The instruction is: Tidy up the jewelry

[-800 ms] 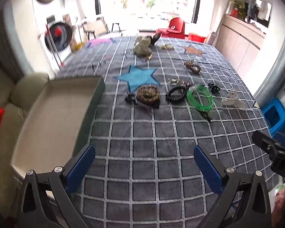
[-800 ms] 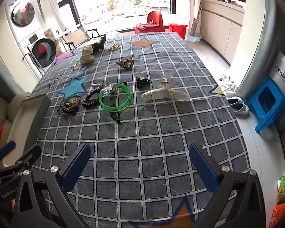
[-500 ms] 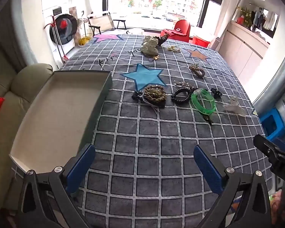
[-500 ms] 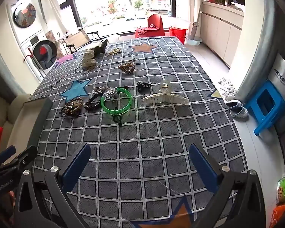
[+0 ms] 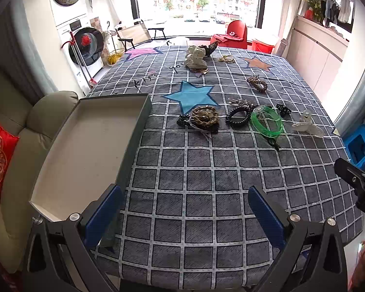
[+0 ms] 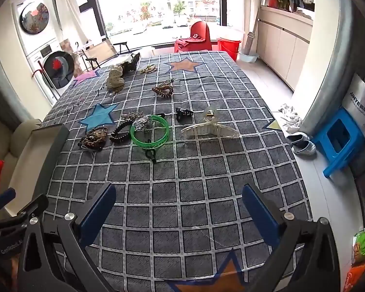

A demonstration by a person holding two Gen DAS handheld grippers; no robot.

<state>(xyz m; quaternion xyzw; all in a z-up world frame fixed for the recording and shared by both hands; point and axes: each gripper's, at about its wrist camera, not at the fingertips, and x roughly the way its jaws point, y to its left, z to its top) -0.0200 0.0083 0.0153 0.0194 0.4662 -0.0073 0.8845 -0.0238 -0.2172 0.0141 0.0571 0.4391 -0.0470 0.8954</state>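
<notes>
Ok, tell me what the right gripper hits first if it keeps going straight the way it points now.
Probably just bare checked tablecloth: the right gripper is open and empty, angled down at cloth short of the green bangle. Depth is hard to judge through the fisheye.

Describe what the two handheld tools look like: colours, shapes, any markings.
Each tool, left and right, has black angular arms with triangular cut-outs and silver screws, tipped with flat blue fingers. White lettering marks the left tool's body where it shows in the right view. No cables or sleeves show.
</notes>
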